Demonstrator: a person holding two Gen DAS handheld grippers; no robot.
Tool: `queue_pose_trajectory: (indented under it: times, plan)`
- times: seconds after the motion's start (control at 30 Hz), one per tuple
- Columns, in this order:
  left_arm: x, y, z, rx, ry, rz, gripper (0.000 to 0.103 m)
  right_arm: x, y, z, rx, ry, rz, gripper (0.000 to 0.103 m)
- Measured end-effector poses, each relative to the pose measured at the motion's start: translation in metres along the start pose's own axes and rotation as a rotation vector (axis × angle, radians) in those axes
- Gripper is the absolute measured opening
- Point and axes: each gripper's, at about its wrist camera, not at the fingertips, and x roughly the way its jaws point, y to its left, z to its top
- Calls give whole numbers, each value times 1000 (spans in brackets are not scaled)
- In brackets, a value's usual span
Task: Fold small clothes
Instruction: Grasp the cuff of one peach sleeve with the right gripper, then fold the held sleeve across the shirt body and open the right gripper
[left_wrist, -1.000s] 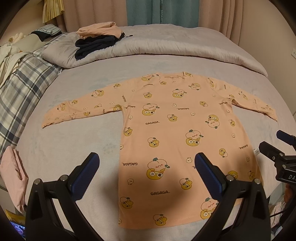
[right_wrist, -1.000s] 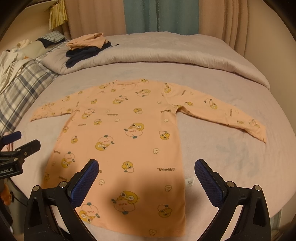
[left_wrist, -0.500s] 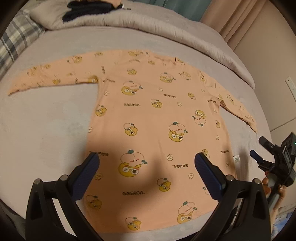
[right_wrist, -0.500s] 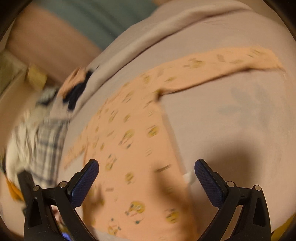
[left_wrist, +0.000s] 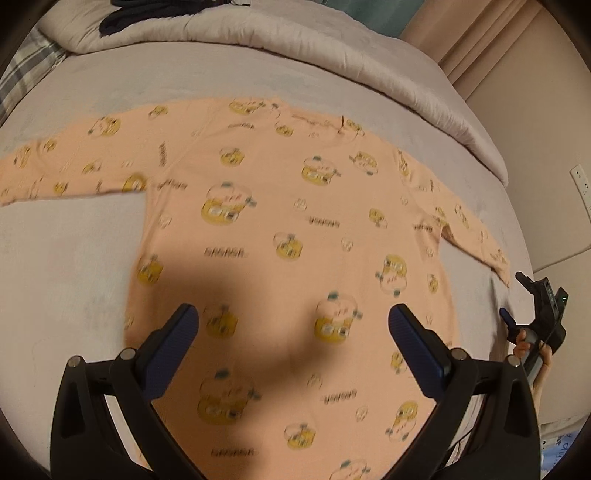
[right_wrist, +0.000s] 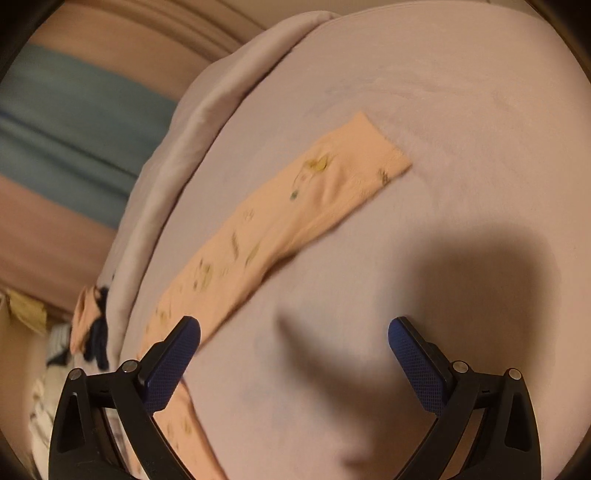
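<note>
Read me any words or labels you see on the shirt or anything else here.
"GAGAGA": printed repeatedly across the peach long-sleeved cartoon-print shirt, blurred but legible in the left wrist view, some copies upside down.
Peach sleeve in the right wrist view: marks too blurred to read.
No other text visible.

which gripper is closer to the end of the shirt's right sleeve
Right. The right gripper hangs open over the bed just short of the sleeve end. The left gripper is open over the lower body of the shirt, farther from it.
</note>
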Motion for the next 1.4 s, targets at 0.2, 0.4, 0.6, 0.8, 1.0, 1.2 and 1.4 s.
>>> queue_pose_trajectory:
  times: [0.2, 0.4, 0.6, 0.8, 1.0, 1.2, 1.4]
  plan:
    - [17, -6, 27, -4, -31, -2, 102, 18, -1, 26, 72, -81, -2, 85]
    - [32, -5, 50, -31, -45, -18, 102, 25, -21, 44, 153, -114, 0, 17]
    - [44, 7, 66, -88, -23, -82, 102, 14, 0, 41, 48, -195, -36, 11]
    - [37, 26, 76, -154, -35, -163, 102, -8, 113, 15, -364, -255, -12, 10]
    - [30, 54, 86, -250, 0, -325, 102, 13, 239, -67, -810, -179, 67, 10]
    - [23, 85, 91, -333, -4, -434, 102, 60, 321, -174, -1141, -104, 123, 10]
    - [31, 117, 90, -420, 9, -459, 102, 113, 350, -264, -1355, 0, 140, 11]
